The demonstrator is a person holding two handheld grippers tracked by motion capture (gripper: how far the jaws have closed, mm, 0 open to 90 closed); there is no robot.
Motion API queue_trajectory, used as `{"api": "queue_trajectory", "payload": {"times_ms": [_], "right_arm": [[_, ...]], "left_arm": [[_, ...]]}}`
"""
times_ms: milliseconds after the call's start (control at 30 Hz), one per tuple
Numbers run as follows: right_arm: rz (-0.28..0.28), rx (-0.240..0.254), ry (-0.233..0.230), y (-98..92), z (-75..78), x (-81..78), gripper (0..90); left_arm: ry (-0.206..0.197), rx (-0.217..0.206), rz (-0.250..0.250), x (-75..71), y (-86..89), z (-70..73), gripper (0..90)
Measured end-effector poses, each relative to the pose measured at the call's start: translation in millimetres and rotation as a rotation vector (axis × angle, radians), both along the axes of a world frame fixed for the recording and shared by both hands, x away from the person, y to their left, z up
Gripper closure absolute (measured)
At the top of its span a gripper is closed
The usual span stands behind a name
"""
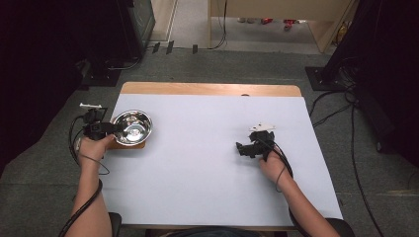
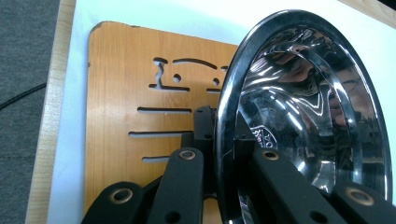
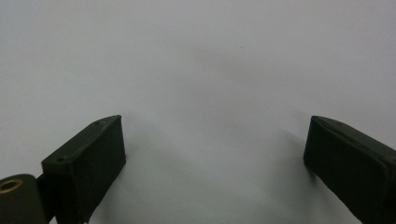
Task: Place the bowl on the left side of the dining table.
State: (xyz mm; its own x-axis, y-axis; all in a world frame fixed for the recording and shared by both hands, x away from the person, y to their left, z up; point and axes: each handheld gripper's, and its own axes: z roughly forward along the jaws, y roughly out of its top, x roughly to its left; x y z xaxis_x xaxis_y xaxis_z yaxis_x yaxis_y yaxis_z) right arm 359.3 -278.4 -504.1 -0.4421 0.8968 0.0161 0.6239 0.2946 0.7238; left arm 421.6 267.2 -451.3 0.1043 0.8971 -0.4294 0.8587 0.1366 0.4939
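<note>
At the left edge of the table (image 1: 207, 163), which is covered by a white sheet, the left gripper (image 1: 112, 128) pinches the rim of a shiny steel bowl (image 1: 132, 127). In the left gripper view one jaw sits outside the bowl's (image 2: 303, 121) wall and the other inside it, clamped on the rim. The bowl is above a wooden board (image 1: 129, 145) with cut-out slots (image 2: 161, 110); whether it rests on the board or is lifted off it cannot be told. The board lies flat at the table's left side.

Well apart, toward the right of the table, the right gripper (image 1: 243, 148) sits low over the bare white sheet. In the right gripper view its jaws are spread wide with nothing between them.
</note>
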Motion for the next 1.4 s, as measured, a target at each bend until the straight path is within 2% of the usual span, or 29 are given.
{"api": "queue_trajectory", "payload": {"times_ms": [67, 200, 467, 800, 1033, 1167, 1400], "right_arm": [[0.000, 0.000, 0.000, 0.0, 0.0, 0.0, 5.2], [0.000, 0.000, 0.000, 0.0, 0.0, 0.0, 5.2], [0.000, 0.000, 0.000, 0.0, 0.0, 0.0, 5.2], [0.000, 0.000, 0.000, 0.0, 0.0, 0.0, 5.2], [0.000, 0.000, 0.000, 0.0, 0.0, 0.0, 5.2], [0.000, 0.000, 0.000, 0.0, 0.0, 0.0, 5.2], [0.000, 0.000, 0.000, 0.0, 0.0, 0.0, 5.2]], "left_arm": [[0.001, -0.009, 0.003, 0.5, 1.3, -0.8, 87.0], [-0.003, 0.020, 0.012, 3.1, 1.7, -0.5, 87.0], [0.012, 0.010, 0.023, 3.8, 7.0, -5.0, 87.0], [0.020, 0.019, 0.041, 3.3, 9.5, -8.3, 86.9], [0.021, 0.004, 0.059, 3.2, 13.1, -10.9, 87.0], [0.031, 0.020, 0.064, 3.7, 13.4, -13.6, 87.3], [0.031, 0.025, 0.064, 4.3, 13.2, -15.4, 87.4]]}}
